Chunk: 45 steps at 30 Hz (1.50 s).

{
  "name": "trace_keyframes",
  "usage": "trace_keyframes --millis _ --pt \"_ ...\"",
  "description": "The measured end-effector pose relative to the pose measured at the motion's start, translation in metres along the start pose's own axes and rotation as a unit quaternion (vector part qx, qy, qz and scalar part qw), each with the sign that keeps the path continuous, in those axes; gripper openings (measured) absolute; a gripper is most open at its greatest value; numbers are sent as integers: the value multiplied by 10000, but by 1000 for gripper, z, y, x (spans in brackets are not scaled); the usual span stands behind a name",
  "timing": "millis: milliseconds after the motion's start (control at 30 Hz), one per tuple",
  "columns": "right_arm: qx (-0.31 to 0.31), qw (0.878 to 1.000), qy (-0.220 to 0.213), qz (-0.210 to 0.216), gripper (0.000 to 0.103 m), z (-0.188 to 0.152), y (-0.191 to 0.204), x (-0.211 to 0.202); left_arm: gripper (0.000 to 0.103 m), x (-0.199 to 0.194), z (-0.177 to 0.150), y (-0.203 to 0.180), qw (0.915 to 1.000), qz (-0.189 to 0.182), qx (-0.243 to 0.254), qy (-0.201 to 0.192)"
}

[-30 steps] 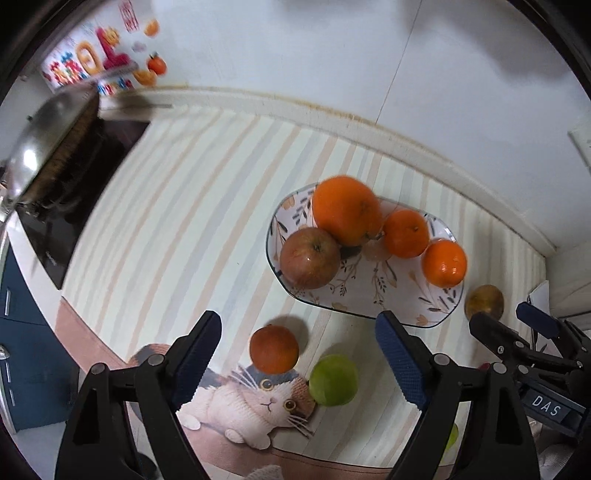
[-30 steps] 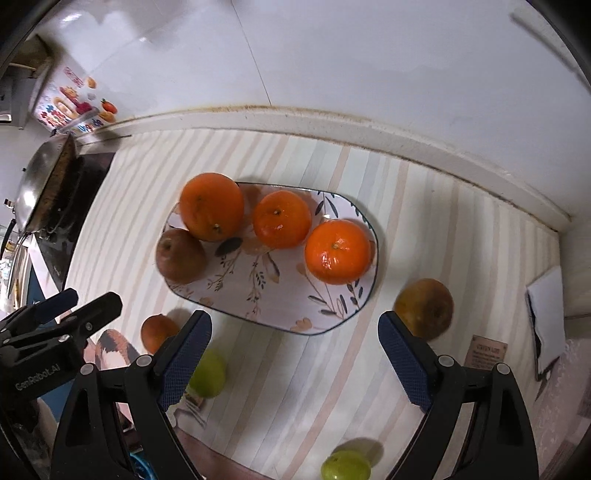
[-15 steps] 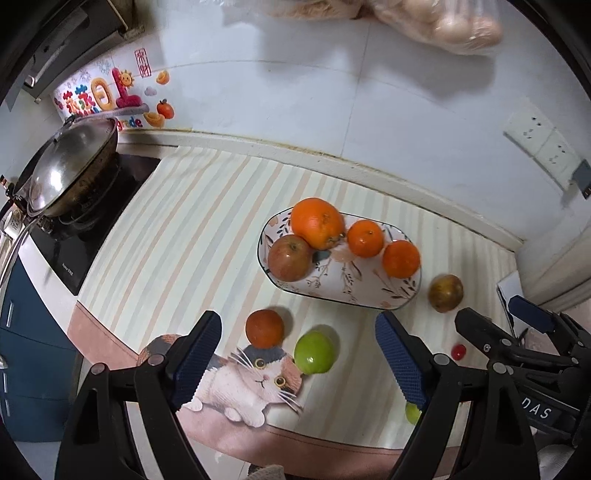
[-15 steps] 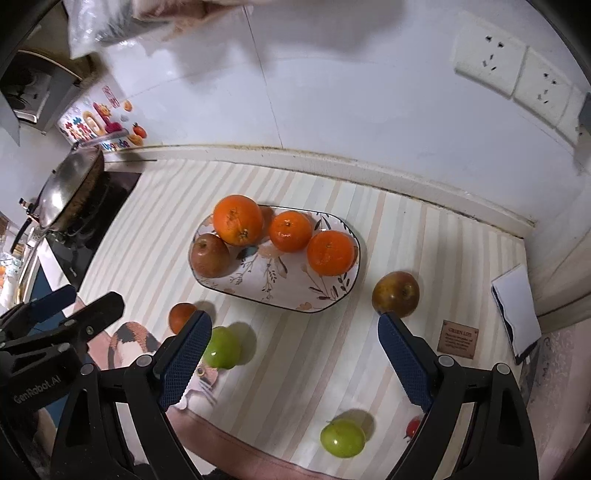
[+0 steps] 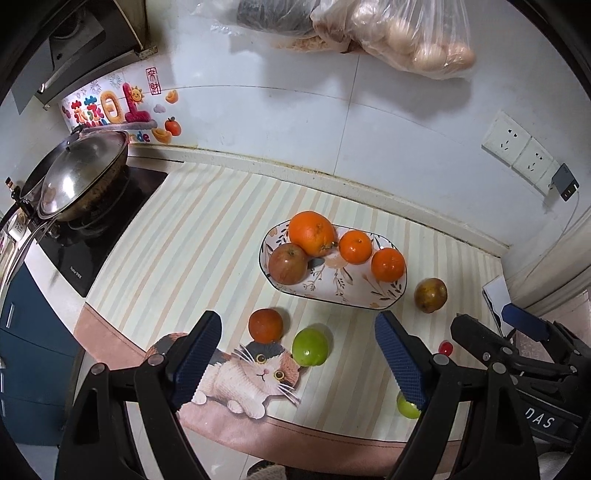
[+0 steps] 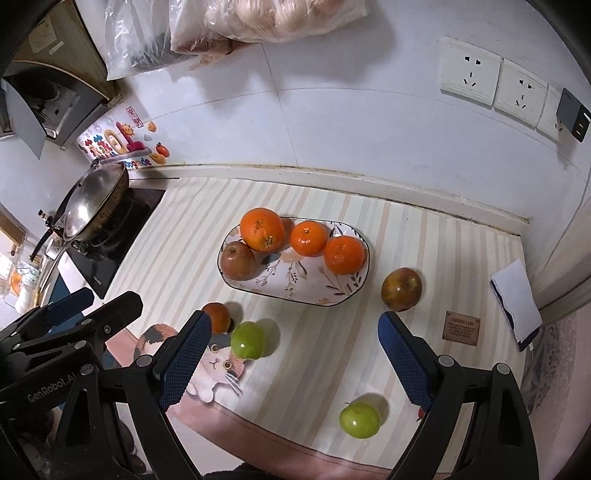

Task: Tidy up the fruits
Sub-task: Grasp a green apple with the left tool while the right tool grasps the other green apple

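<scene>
An oval patterned plate (image 5: 351, 293) (image 6: 306, 291) holds a big orange (image 5: 312, 233), two small oranges (image 5: 355, 246) and a red apple (image 5: 288, 264). Loose on the striped mat lie a reddish orange (image 5: 266, 325) (image 6: 218, 315), a green apple (image 5: 310, 347) (image 6: 248, 339), a second green apple (image 6: 360, 420) near the front edge, and a brownish apple (image 5: 430, 294) (image 6: 401, 288) right of the plate. My left gripper (image 5: 299, 352) hovers open above the near fruits. Over the mat's front, my right gripper (image 6: 295, 354) also stands open with nothing between its jaws.
A lidded wok (image 5: 79, 175) sits on a black hob at the left. Bags (image 5: 388, 33) hang on the tiled wall, with sockets (image 6: 491, 83) at the right. A white notepad (image 6: 517, 304), a small brown label (image 6: 463, 327) and a tiny red thing (image 5: 447, 347) lie right.
Both grippers have risen and pulled back from the plate, so the fruits look smaller and more of the wall, bags and sockets shows. Jaws stay open; no fruit has moved.
</scene>
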State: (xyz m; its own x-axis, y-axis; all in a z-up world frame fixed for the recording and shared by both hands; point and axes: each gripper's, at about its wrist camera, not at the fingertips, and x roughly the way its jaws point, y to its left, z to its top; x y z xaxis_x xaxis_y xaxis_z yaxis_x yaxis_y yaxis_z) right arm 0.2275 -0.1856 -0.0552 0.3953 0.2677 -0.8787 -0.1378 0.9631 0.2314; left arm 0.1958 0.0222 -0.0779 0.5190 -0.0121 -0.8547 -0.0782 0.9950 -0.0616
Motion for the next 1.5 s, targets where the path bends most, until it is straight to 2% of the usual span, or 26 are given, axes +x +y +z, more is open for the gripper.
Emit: trace_keyframes --millis 200,300,433,600,867,967,1033,1067,1100,1200,1233,1300,1333,1367,1400,1500 --pt "88 9999 54 115 94 -6 -3 1 85 2 -7 1 9999 -28 -51 89" --pt "328 9989 186 278 94 -12 -14 8 85 11 -13 2 9997 14 -70 224" --pt "795 9942 655 296 94 -31 -46 35 85 37 -24 3 9983 150 -82 565" --pt "1381 9812 1338 172 94 -66 -92 86 85 85 -38 4 9929 331 -29 1141" --pt "1853 9574 2216 16 93 -122 -128 154 85 165 -41 -6 9773 348 125 2084" --pt "1857 9519 2438 -40 87 -139 -129 171 85 188 -39 -11 9727 380 235 2277" --pt "1858 9494 2531 -39 79 -149 -130 180 85 204 -38 -15 9692 427 340 2401" --pt "1838 9489 2566 -56 69 -153 -129 185 85 210 -39 -17 9675 452 382 2459" --pt "1784 9488 2606 -104 65 -156 -128 189 85 216 -39 -18 9657 460 432 2520" --pt "1677 9520 2557 -95 65 -157 -122 192 86 233 -41 -27 9603 492 646 2667" --pt "1609 9534 2547 -136 65 -157 -119 192 85 234 -41 -30 9612 489 700 2624" --pt "1547 9548 2533 -174 65 -155 -115 192 75 235 -40 -40 9620 385 907 2546" --pt "1523 9553 2527 -181 65 -150 -111 193 63 236 -40 -43 9622 257 901 2557" --pt "1511 9555 2527 -186 65 -150 -110 193 55 236 -40 -46 9619 170 868 2587" --pt "1505 9553 2539 -188 65 -148 -107 194 51 236 -40 -50 9615 153 897 2591" --pt "1517 9550 2545 -145 64 -144 -110 192 51 233 -44 -63 9615 314 1189 2458"
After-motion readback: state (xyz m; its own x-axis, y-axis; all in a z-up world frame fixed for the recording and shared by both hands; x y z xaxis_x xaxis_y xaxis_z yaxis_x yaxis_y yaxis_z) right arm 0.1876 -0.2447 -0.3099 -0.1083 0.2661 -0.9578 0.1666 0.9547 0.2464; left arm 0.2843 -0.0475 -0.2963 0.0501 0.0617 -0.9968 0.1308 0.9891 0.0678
